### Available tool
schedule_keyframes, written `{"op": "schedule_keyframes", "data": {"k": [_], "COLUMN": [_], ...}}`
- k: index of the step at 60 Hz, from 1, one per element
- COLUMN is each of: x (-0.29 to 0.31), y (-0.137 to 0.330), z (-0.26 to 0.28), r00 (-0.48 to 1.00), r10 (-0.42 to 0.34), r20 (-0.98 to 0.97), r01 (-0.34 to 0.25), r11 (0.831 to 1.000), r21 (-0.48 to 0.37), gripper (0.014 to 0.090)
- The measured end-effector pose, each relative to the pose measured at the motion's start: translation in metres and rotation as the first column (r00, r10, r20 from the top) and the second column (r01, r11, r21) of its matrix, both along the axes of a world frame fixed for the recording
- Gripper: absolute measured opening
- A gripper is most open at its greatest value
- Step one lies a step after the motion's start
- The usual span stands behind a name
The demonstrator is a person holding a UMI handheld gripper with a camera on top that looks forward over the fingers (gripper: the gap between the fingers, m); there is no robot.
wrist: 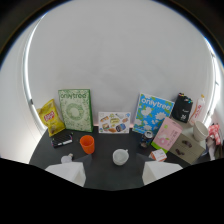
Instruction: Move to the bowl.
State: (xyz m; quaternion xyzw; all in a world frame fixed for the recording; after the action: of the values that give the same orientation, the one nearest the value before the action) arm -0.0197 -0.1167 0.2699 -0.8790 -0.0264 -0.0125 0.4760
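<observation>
A small white bowl [120,156] sits on the dark tabletop [102,167], just ahead of my fingers and roughly midway between them. My gripper [114,176] is open. The white left fingertip [68,173] and right fingertip [160,173] stand wide apart, with nothing between them. The bowl lies beyond the fingertips and does not touch them.
An orange cup [87,144] stands left of the bowl, near a small white object [66,158] and a black item [62,141]. A yellow snack bag [51,116], green box [75,110], picture card [113,122] and blue box [152,115] line the wall. Right: pink box [167,134], beige box [187,147], white cup [200,130].
</observation>
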Motion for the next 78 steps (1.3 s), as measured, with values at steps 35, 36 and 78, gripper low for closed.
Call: {"op": "schedule_keyframes", "data": {"k": [35,36,78], "x": [0.175,0.186,0.481], "y": [-0.058,-0.057,0.017], "z": [-0.023,-0.022,-0.019], "r00": [0.994,0.994,0.980], "r10": [-0.094,-0.100,-0.188], "r20": [0.050,0.053,0.068], "r01": [0.096,0.101,0.187], "r11": [0.995,0.994,0.982], "r21": [-0.032,-0.028,0.022], "gripper": [0.0859,0.0861,0.0859]}}
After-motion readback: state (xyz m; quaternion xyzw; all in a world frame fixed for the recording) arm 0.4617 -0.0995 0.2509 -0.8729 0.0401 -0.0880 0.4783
